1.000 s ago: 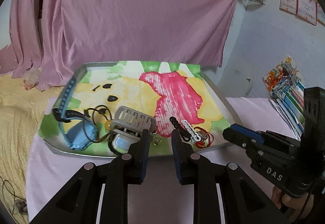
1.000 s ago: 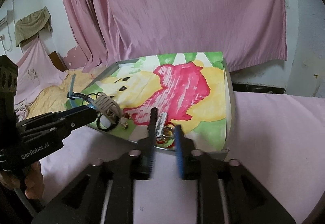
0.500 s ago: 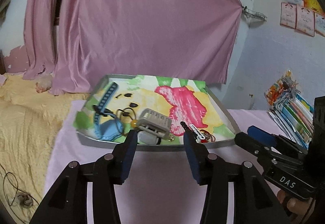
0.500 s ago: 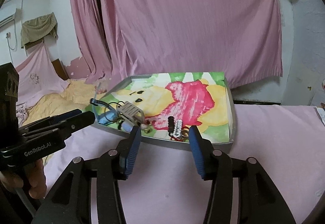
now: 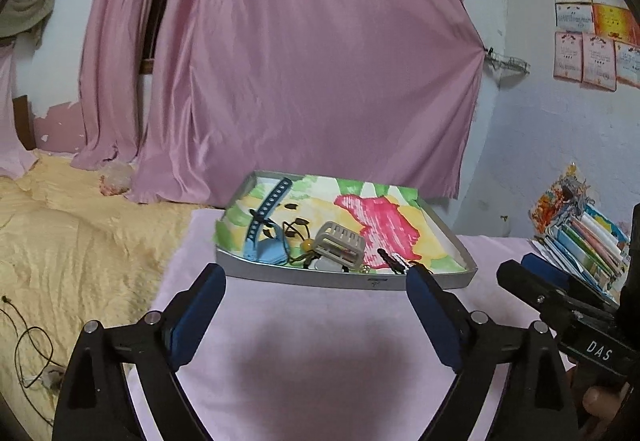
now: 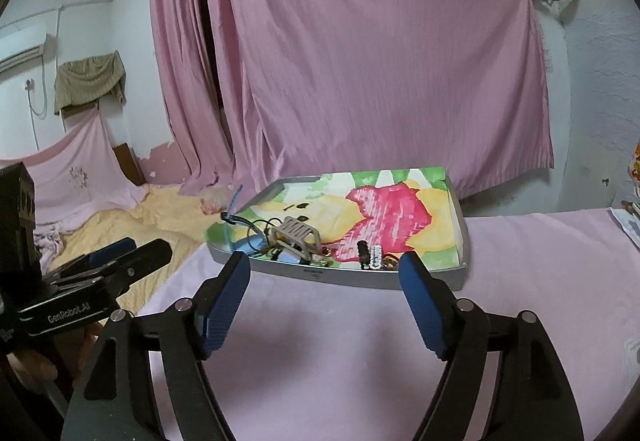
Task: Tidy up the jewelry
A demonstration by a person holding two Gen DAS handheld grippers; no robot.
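On the pink-covered surface [image 5: 320, 361], a shallow grey tray [image 5: 340, 278] lined with a cartoon-printed sheet [image 5: 400, 229] lies ahead of both grippers. The left gripper [image 5: 316, 283] hangs short of the tray's near rim with its jaws spread wide and nothing between them; its blue pads [image 5: 200, 317] are clear of every item. The right gripper [image 6: 324, 273] is likewise wide open and empty, positioned near the same rim without touching it. All jewelry is grouped at the near end of the tray: a blue watch [image 5: 266, 241] with its strap running toward the far left corner, a black cord [image 5: 294, 227] beside it, a beige slatted clip [image 5: 340, 243] resting tilted on other pieces, and a black-and-white beaded piece [image 6: 370, 255] just beside a small red-and-gold item [image 6: 389, 262] toward the right. Behind the tray hangs a pink curtain [image 5: 300, 61]; a yellow blanket [image 5: 80, 261] lies to the left, and a stack of booklets [image 5: 584, 237] stands to the right.
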